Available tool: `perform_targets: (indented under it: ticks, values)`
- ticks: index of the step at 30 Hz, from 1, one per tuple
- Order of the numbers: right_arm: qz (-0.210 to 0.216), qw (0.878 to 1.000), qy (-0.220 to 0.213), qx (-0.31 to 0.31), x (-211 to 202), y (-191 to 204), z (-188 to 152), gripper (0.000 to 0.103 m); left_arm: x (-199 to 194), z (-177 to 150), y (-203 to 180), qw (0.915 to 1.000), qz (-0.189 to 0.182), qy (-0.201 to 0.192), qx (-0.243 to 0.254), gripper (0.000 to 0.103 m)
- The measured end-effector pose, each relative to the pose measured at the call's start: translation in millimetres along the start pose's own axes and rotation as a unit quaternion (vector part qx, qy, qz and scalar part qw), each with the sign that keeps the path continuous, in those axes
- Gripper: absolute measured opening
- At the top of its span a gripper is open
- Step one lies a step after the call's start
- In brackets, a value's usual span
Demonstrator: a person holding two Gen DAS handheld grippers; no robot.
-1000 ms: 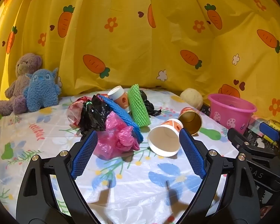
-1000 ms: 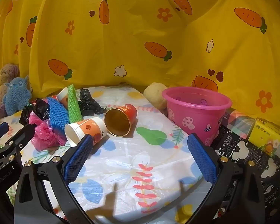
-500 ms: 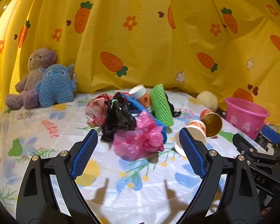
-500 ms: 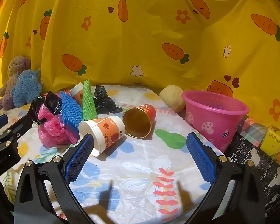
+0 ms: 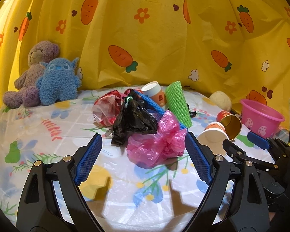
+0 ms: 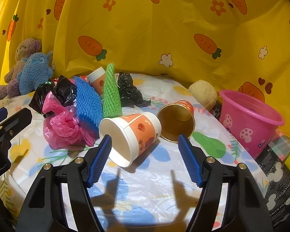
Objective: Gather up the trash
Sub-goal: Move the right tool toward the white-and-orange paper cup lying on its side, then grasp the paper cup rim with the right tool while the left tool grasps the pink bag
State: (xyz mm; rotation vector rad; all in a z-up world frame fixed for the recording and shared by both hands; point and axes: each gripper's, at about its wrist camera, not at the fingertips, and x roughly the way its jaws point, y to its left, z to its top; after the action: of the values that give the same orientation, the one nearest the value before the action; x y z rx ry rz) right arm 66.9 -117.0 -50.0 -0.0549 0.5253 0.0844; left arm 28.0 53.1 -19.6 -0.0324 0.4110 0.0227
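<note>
Here, the trash lies heaped mid-table: a pink bag (image 5: 156, 145), a black bag (image 5: 134, 118), a blue net (image 6: 89, 100), a green net (image 5: 178, 104) and 3 cups. The orange-and-white cup (image 6: 130, 135) lies on its side, mouth toward the right gripper (image 6: 145, 143), with a gold-lined cup (image 6: 176, 120) just beside it, also tipped over.

Only the right wrist view shows a second black bag (image 6: 128, 92) behind the green net; only the left view shows a clear red-tinted wrapper (image 5: 105, 110) left of the heap.

Both tools hover low over the table (image 5: 48, 119), fingers spread wide and holding nothing. The left gripper (image 5: 143, 147) frames the pink bag; the right one frames the orange-and-white cup, whose rim sits near the left fingertip (image 6: 106, 141). The pink bucket (image 6: 249, 119) stands upright at the right.
</note>
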Motion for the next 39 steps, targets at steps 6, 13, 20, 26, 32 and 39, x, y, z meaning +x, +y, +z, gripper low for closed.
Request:
perform_targets:
  ticks: [6, 13, 20, 26, 32, 39]
  values:
    - [-0.005, 1.0, 0.027, -0.004, 16, -1, 0, 0.033, 15, 1, -3, 0.9996, -0.017, 0.023, 0.005, 0.085]
    - [-0.017, 0.999, 0.034, -0.003, 19, -6, -3, 0.011, 39, 1, -9, 0.9962, -0.042, 0.076, 0.006, 0.076]
    - [-0.017, 1.0, 0.022, 0.007, 12, -19, -4, 0.004, 57, 2, -12, 0.9912, -0.062, 0.117, 0.0, 0.051]
    - [-0.011, 1.0, 0.011, 0.014, 3, -27, -5, 0.004, 67, -3, -11, 0.9864, -0.082, 0.142, -0.013, 0.02]
    - [-0.003, 1.0, -0.006, 0.017, -10, -31, -4, 0.004, 60, -3, -9, 0.9866, -0.095, 0.131, -0.021, 0.002]
    - [0.011, 0.999, -0.022, 0.02, -25, -33, -2, 0.004, 26, 5, -3, 0.9899, -0.103, 0.092, -0.031, 0.001]
